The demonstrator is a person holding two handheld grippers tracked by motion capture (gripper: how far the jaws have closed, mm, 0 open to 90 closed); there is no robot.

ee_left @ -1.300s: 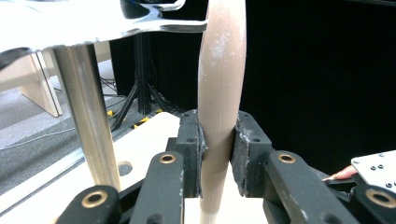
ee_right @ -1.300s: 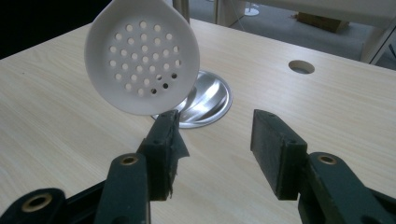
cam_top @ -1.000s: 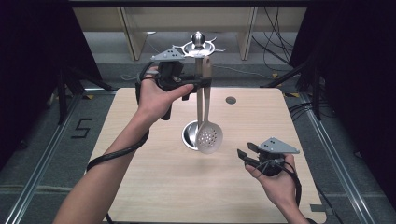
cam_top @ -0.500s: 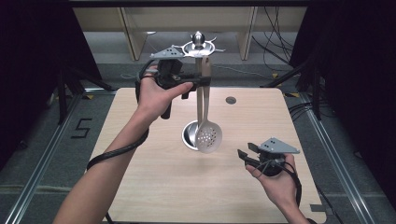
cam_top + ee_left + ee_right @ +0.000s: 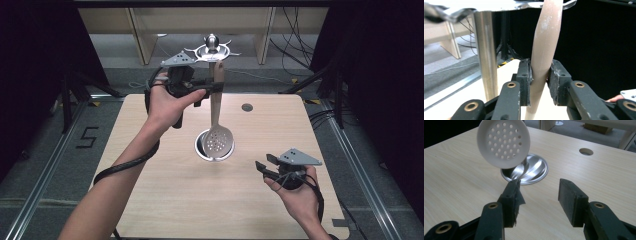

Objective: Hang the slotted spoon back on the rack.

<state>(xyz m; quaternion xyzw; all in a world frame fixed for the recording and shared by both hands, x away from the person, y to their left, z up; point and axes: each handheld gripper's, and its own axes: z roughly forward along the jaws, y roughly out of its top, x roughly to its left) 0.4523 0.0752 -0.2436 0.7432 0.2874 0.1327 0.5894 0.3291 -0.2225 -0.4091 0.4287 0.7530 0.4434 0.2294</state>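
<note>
Slotted spoon point(image 5: 218, 137) is the thing in play here, hanging bowl-down above the round metal base point(image 5: 214, 150) in the middle of the table point(image 5: 150, 200).

Nearest the person, the right gripper point(image 5: 267, 167) rests low over the table's right side with its jaws spread and nothing between them, pointing toward the perforated bowl point(image 5: 503, 143) in the right gripper view.

Farther back, the left gripper point(image 5: 539, 82) pinches the beige handle point(image 5: 545, 50) between both pads, just beside the metal post point(image 5: 486, 55) of the utensil stand.

My guess is the spoon is going onto or coming off a hook at the stand's top point(image 5: 212, 49) (can't tell which). Either way the next move needs a steady vertical handle, clear of the post.
</note>
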